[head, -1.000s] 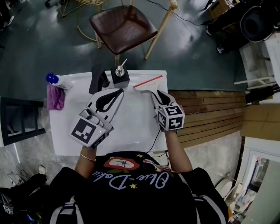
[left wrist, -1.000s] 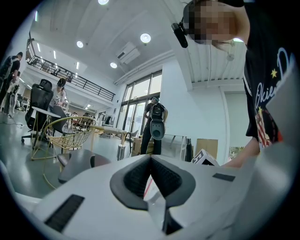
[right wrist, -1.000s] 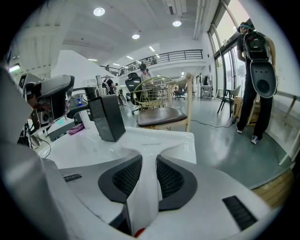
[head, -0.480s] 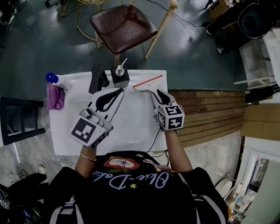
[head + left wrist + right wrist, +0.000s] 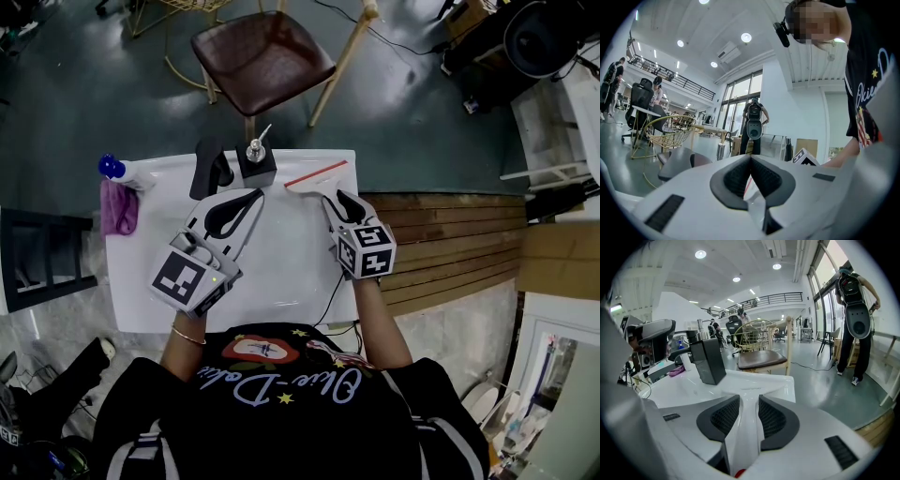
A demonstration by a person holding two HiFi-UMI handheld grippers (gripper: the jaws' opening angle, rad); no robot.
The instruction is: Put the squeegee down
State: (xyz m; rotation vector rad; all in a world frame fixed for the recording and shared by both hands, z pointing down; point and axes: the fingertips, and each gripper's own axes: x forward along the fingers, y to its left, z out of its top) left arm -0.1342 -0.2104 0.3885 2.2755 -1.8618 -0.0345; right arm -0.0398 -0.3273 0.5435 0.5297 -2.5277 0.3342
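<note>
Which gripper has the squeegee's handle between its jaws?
The right gripper: the white handle of the squeegee lies between its jaws, which have just been opening. The left gripper is shut, with nothing between its jaws.

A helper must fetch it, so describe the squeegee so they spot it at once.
Find the white table beside the brown chair. Near its far right corner, just right of the black pump dispenser, is the squeegee. It alone is white with a long thin red strip along its blade.
</note>
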